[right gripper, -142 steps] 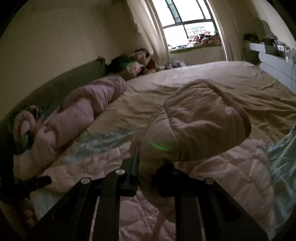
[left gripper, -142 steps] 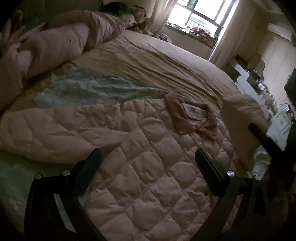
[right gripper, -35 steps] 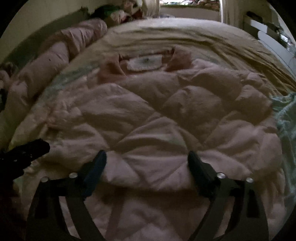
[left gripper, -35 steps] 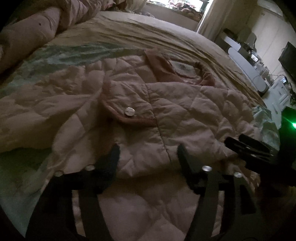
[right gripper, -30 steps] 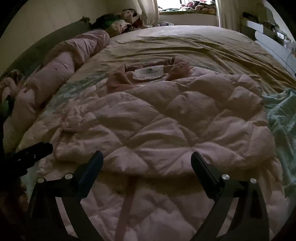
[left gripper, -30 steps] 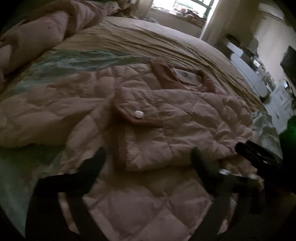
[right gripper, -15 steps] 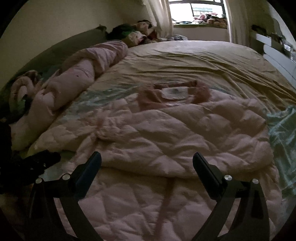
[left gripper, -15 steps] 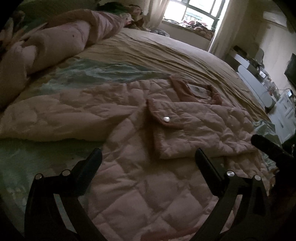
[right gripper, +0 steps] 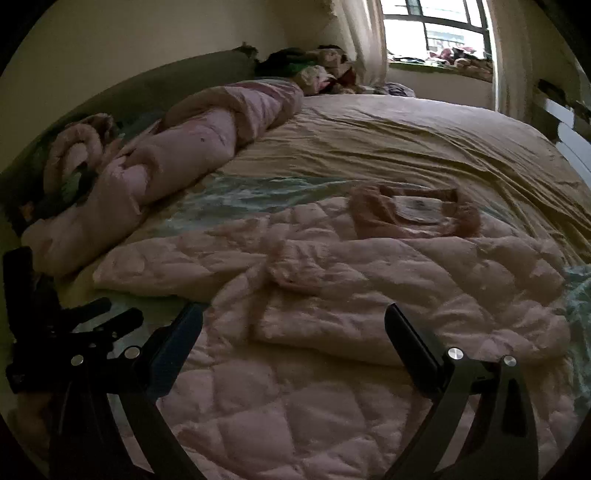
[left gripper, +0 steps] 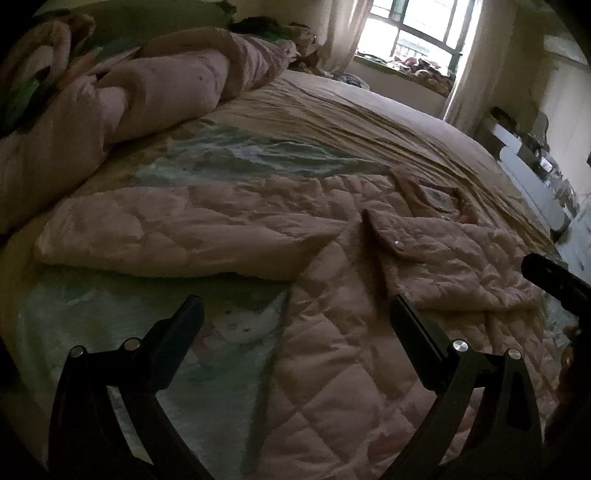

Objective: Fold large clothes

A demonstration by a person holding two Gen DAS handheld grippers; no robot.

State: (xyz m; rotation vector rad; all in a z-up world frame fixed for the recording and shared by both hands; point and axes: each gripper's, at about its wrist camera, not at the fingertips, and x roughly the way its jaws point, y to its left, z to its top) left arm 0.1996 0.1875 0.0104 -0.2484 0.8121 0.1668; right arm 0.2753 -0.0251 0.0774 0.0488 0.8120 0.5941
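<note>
On the near half of the bed [right gripper: 424, 147] we have the pink quilted jacket [left gripper: 332, 369] spread out flat, its collar [right gripper: 413, 210] with the pale label pointing toward the far window [right gripper: 436, 33]. From the left wrist view, we see the left sleeve [left gripper: 177, 236] stretched straight out to the left across the teal printed sheet [left gripper: 240, 155], while the right sleeve [left gripper: 450, 266] lies folded in over the chest, its cuff with a shiny snap [left gripper: 397, 243] turned toward the middle. Our left gripper [left gripper: 293, 319] hangs just above the lower left of the jacket, jaws spread wide and holding nothing; one finger sits over the sheet, the other over the quilting. Over in the right wrist view, our right gripper [right gripper: 293, 325] is likewise released, jaws wide apart, hovering above the jacket's lower body just near of the folded sleeve's edge. We catch the left gripper again at the left edge of that view, dark and low beside the mattress, and a black part of the right tool pokes in at the right edge of the left view. Far left, a rolled pink duvet [right gripper: 192, 147] runs along the green headboard [right gripper: 184, 77], with a heap of soft things [right gripper: 314, 70] in the far corner. The tan bedspread beyond the collar is rumpled in long creases, and white furniture [left gripper: 532, 184] stands off the right side of the bed
</note>
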